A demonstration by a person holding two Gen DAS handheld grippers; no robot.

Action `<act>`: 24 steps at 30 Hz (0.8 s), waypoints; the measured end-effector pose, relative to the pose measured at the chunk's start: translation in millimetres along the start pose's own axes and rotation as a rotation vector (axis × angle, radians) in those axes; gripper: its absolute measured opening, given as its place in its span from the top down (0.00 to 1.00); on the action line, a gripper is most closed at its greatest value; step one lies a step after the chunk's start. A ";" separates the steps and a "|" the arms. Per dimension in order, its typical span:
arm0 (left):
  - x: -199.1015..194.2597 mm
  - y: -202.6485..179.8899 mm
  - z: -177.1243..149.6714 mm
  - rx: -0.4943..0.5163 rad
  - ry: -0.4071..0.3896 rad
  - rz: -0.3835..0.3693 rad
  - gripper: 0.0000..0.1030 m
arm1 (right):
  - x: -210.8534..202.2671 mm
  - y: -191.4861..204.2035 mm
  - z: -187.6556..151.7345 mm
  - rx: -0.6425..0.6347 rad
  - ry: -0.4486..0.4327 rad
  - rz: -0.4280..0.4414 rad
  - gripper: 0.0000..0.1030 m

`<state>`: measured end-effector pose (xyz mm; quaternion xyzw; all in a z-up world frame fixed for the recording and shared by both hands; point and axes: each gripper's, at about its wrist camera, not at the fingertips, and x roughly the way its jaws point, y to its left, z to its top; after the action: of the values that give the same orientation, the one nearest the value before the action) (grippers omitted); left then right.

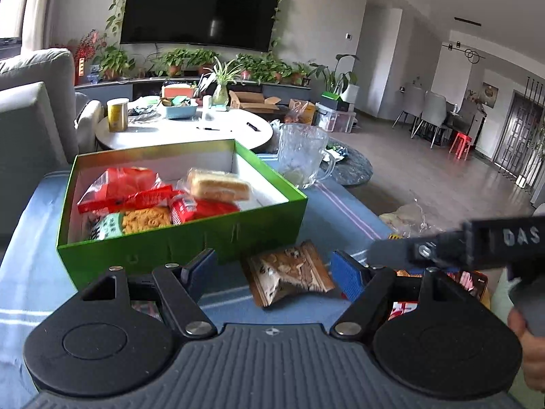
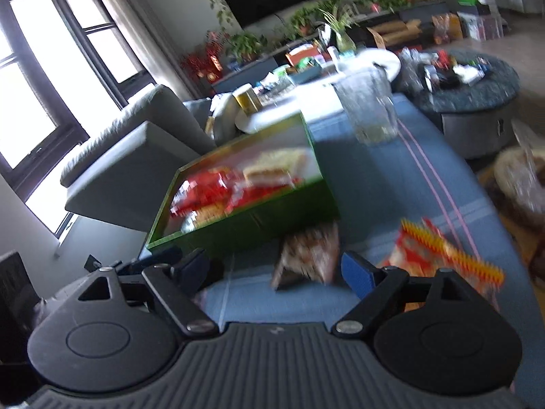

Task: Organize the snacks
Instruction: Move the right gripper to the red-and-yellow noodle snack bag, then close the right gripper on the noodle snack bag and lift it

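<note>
We found the left tongs (image 1: 274,269) standing well open above the blue-clothed table (image 1: 27,272), with nothing gripped between the blue pads (image 1: 347,274). A brown snack packet (image 1: 289,277) lay flat on the cloth in the gap between the two fingers, slightly ahead of them and clear of both pads. Directly beyond it stood the green box (image 1: 184,245), its near wall just behind the packet; inside we noted red wrappers (image 1: 122,187), a wrapped sandwich-like cake (image 1: 218,185) and a bag of yellow curled snacks (image 1: 146,220). A clear glass jug (image 1: 301,156) stood past the box's far right corner. The right tongs (image 2: 276,269) were likewise parted, holding nothing; in the blurred right wrist view the same brown packet (image 2: 308,255) lay ahead between the fingers, touching neither pad as far as we could tell. A red and yellow packet (image 2: 446,255) lay on the cloth just beside the right finger, partly hidden by it. In the left wrist view the other tool's black body (image 1: 477,242) crossed in from the right, with part of a hand (image 1: 531,347) at the frame's edge.
</note>
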<state>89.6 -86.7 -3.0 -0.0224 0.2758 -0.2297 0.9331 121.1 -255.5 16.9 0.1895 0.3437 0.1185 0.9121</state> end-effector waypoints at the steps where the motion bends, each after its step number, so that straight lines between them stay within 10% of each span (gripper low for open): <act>1: -1.6 0.6 -2.5 -0.002 0.002 0.007 0.31 | -1.0 -3.1 -4.2 0.012 0.002 0.002 0.51; 24: 8.3 -44.0 -18.8 0.083 0.053 -0.055 0.31 | -23.2 -71.6 -63.1 0.105 0.041 -0.047 0.51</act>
<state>67.6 -128.1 -15.6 0.0148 0.2901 -0.2671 0.9188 67.8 -311.3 -43.9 0.2263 0.3723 0.0828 0.8963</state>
